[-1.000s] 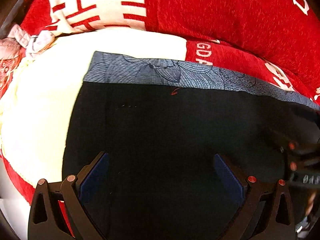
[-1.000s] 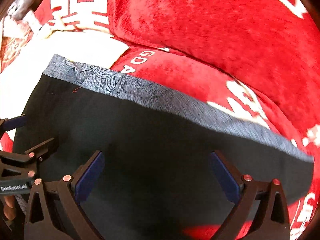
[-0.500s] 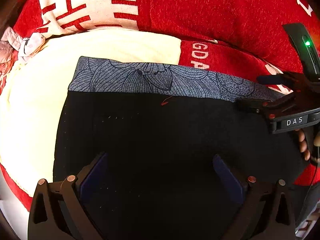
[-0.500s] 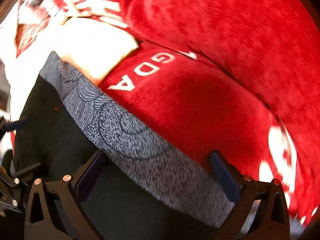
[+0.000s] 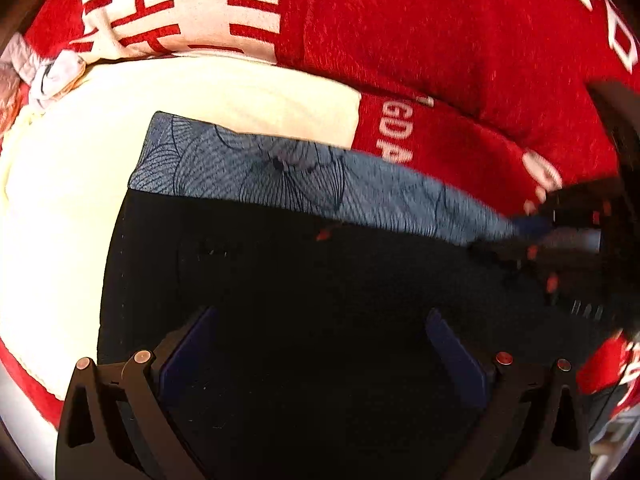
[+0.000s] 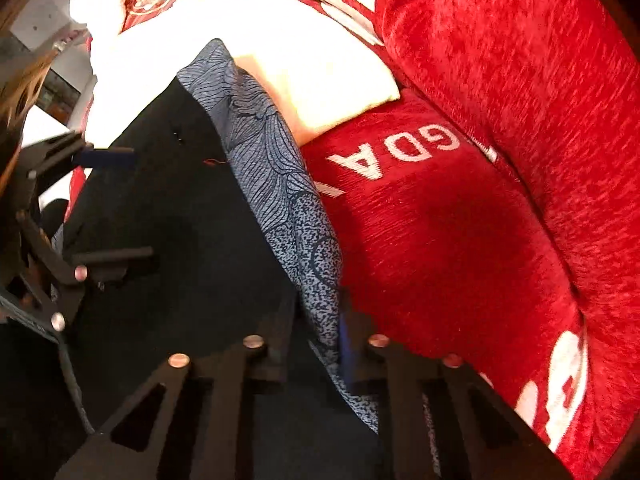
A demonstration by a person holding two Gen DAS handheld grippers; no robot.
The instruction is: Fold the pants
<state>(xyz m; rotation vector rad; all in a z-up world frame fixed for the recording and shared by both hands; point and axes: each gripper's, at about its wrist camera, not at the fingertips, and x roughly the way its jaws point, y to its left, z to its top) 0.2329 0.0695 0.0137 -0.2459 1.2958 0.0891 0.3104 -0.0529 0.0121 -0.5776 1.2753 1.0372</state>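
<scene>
Right gripper [image 6: 316, 344] has closed onto the patterned waistband [image 6: 272, 176] of the black pants [image 5: 320, 280], apparently to lift for folding; left gripper [image 5: 320, 344] hovers above, jaws apart.

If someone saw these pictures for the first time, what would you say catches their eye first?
Probably the bright red blanket with white lettering, filling the background of both views. Next, the black pants spread across it, their blue-grey patterned waistband along the far edge. The right gripper is shut on that waistband, while the left gripper is open over the dark cloth.
</scene>
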